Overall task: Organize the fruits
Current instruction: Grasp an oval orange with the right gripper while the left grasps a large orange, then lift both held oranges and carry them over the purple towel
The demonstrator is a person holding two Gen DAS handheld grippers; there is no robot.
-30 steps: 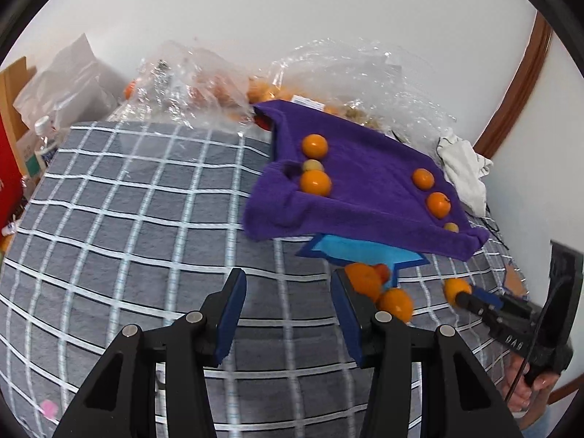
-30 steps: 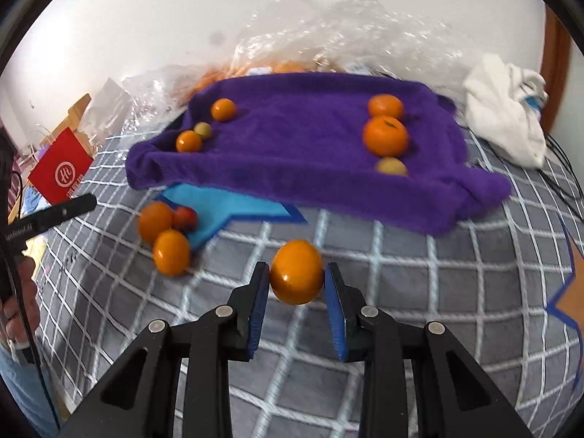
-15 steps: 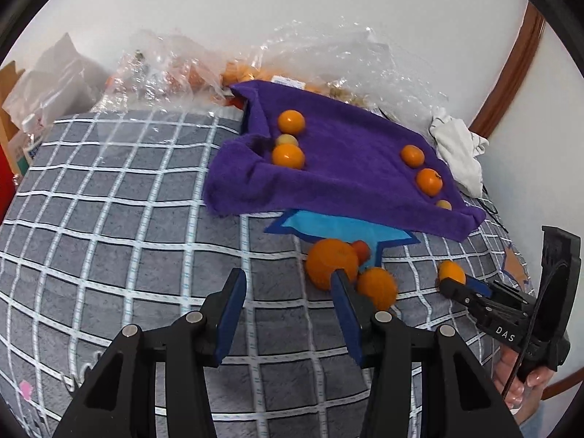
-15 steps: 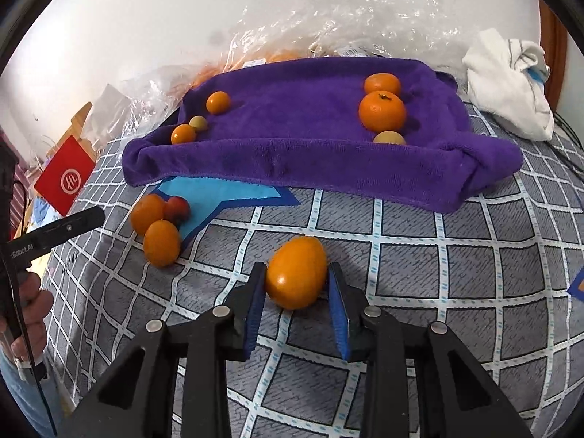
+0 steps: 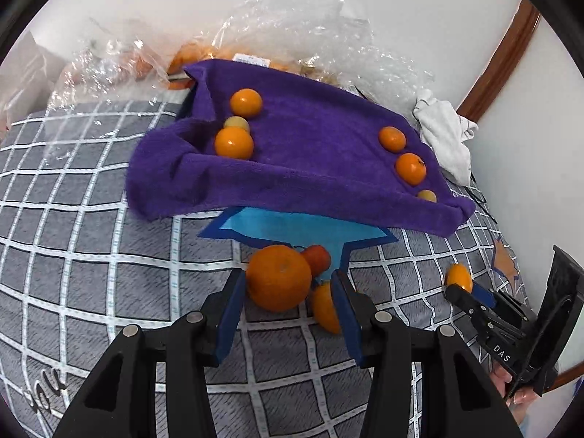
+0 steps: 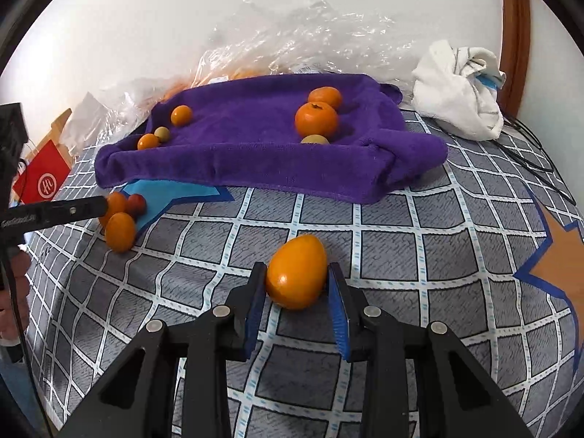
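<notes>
A purple towel (image 5: 310, 168) lies on the grey checked bed cover and holds several small oranges and two pale fruits; it also shows in the right wrist view (image 6: 255, 146). My left gripper (image 5: 288, 292) is open, its jaws on either side of a large orange (image 5: 279, 277) that rests on the cover beside a small red fruit (image 5: 317, 257) and an oval orange (image 5: 325, 308). My right gripper (image 6: 296, 286) is open around an oval orange fruit (image 6: 296, 272) resting on the cover, with a gap at the right pad.
Crumpled clear plastic bags (image 6: 292, 33) with more oranges lie behind the towel by the wall. A white cloth bundle (image 6: 460, 91) sits at the back right. A blue star-shaped patch (image 5: 292, 228) shows under the towel's front edge. A red bag (image 6: 43, 179) is at the left.
My left gripper moved forward until its jaws flank the large orange. My right gripper lowered the oval orange onto the cover and opened its jaws.
</notes>
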